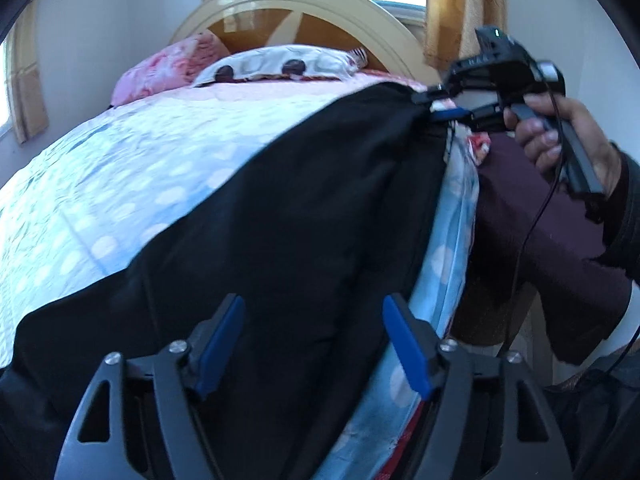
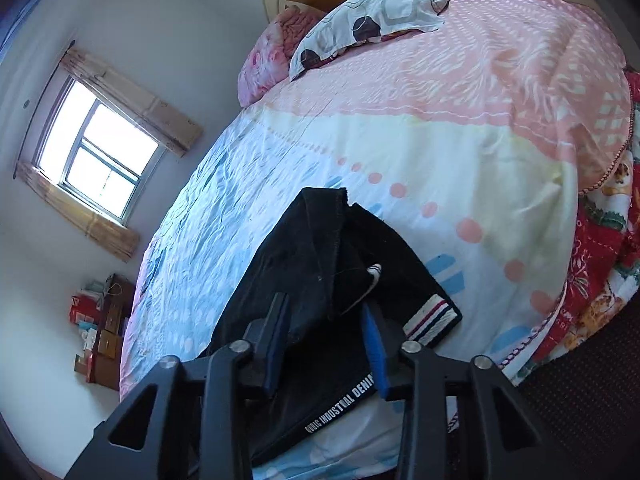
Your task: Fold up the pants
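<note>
Along the bed's near edge, black pants [image 1: 280, 208] lie spread over the bedspread [image 1: 100, 184]. Left tongs [image 1: 314, 340] released, blue pads apart above the cloth. Farther along, right tongs [image 2: 326, 344] straddle the waistband; grip cannot be told.

— Where are the pants [image 1: 304, 216]?
— Black, spread flat in a long band along the bed's near edge.
— Any markings?
— White lettering on the waistband, plus a striped patch.
</note>
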A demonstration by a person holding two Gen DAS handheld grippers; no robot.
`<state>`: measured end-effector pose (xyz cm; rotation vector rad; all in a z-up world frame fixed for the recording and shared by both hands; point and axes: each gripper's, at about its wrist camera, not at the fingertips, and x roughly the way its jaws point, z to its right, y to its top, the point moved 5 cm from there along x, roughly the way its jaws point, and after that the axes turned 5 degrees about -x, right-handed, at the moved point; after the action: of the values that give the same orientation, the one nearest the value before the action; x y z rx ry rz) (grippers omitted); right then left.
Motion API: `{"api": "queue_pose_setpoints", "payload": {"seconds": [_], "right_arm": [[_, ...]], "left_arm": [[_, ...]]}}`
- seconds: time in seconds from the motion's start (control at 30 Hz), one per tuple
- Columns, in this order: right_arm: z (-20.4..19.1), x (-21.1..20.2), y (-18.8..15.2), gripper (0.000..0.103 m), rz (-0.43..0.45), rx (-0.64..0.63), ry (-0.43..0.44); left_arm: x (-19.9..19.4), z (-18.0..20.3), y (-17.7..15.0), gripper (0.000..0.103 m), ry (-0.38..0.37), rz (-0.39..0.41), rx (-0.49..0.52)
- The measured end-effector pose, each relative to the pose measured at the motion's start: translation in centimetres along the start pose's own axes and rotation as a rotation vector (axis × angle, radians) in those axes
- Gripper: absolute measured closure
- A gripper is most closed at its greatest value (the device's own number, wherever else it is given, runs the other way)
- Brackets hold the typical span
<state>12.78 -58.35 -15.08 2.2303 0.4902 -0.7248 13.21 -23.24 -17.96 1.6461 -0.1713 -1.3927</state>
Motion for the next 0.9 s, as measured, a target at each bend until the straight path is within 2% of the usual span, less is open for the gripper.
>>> {"api": "queue_pose_setpoints", "payload": {"seconds": [0.07, 0.13, 0.27, 0.33, 0.4, 0.43, 0.47, 0.5, 0.53, 0.63, 0.77, 0.83, 0.9], "right_arm": [[0.1, -0.5, -0.6, 0.069, -0.004, 0.014, 0.014], [-0.2, -1.4, -1.4, 0.069, -0.011, 0.013, 0.029], [0.1, -1.4, -1.7, 0.069, -0.023, 0.026, 0.025], [0.4, -1.2, -1.6, 0.069, -0.020, 0.039, 0.024], [0.1, -1.1, -1.5, 0.069, -0.005, 0.031, 0.037], [-0.1, -0.8, -1.3, 0.069, 0.000, 0.020, 0.042], [-0.4, -0.5, -1.1, 0.070, 0.000, 0.004, 0.043], [-0.5, -0.2, -1.0, 0.088, -0.001, -0.003, 0.042], [-0.6, 0.1, -0.9, 0.094, -0.006, -0.007, 0.043], [-1.8, -0.1, -0.4, 0.096, 0.007, -0.037, 0.077], [-4.6, -3.0, -0.4, 0.096, 0.055, -0.143, 0.118], [-4.6, -4.3, -0.7, 0.096, 0.064, -0.174, 0.099], [-3.1, -4.7, -1.4, 0.096, 0.044, -0.159, 0.062]], "left_arm": [[1.0, 0.0, -0.5, 0.037, 0.013, -0.035, 0.015], [1.7, -0.1, -1.1, 0.039, 0.014, -0.059, 0.018], [2.1, 0.2, -1.0, 0.039, 0.028, -0.051, 0.047], [2.1, 0.0, -0.9, 0.046, 0.036, -0.048, 0.038], [1.9, -0.7, -0.7, 0.064, 0.041, -0.047, 0.014], [1.9, -1.1, -0.5, 0.070, 0.027, -0.047, -0.008], [1.8, -1.5, -0.3, 0.082, -0.003, -0.052, -0.034], [1.7, -1.9, -0.1, 0.092, -0.027, -0.058, -0.056], [1.6, -1.9, 0.1, 0.093, -0.044, -0.063, -0.063], [1.0, -1.5, 0.0, 0.096, -0.055, -0.061, -0.039], [-1.0, -1.2, 0.2, 0.096, -0.097, -0.039, -0.054], [-1.5, -0.8, -0.2, 0.096, -0.127, -0.046, -0.049], [-1.1, -0.5, -0.9, 0.096, -0.129, -0.067, -0.046]]}}
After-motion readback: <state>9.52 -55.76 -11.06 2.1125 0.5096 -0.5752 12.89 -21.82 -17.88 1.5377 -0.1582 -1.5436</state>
